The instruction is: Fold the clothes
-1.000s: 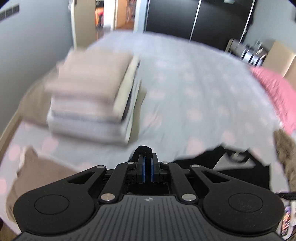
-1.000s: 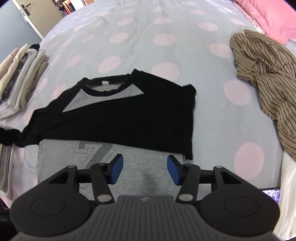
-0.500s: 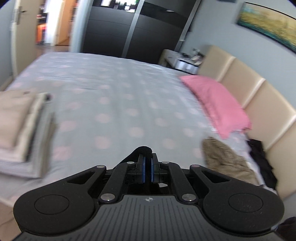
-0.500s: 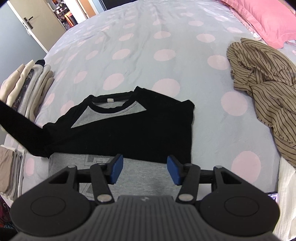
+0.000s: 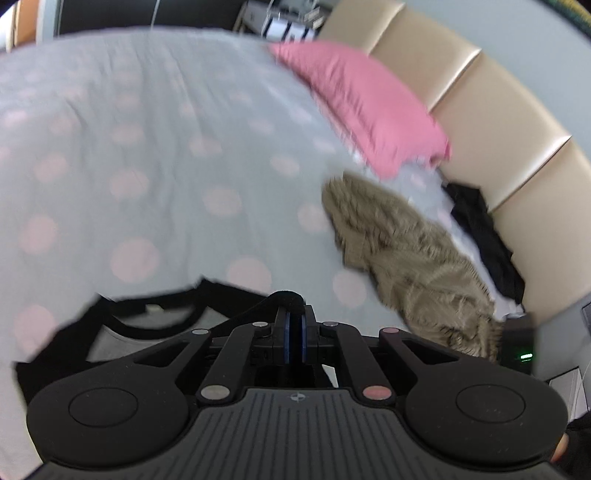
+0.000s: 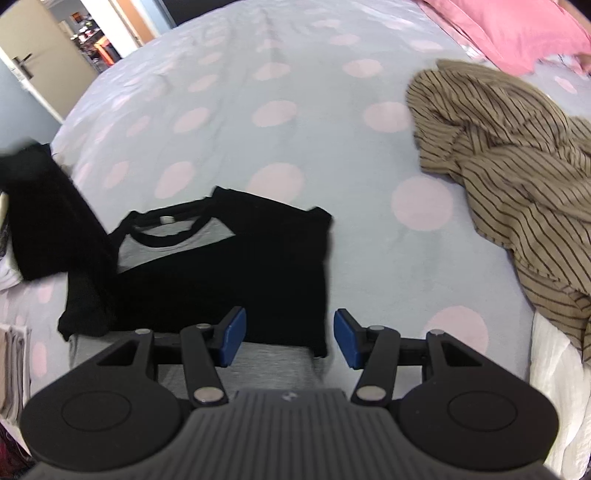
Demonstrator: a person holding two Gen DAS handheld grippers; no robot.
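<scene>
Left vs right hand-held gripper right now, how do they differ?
The left hand-held gripper is shut, pinching the black sleeve; the right hand-held gripper is open and empty. Left holds fabric lifted; right hovers over the shirt. Both have blue pads.

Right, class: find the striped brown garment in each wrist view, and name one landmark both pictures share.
Left wrist view: striped brown garment, blurred, right of centre, below the pink pillow.
Right wrist view: striped brown garment at the right edge, crumpled on the bed.
Shared landmark: the pink pillow, beyond the garment in both.
</scene>
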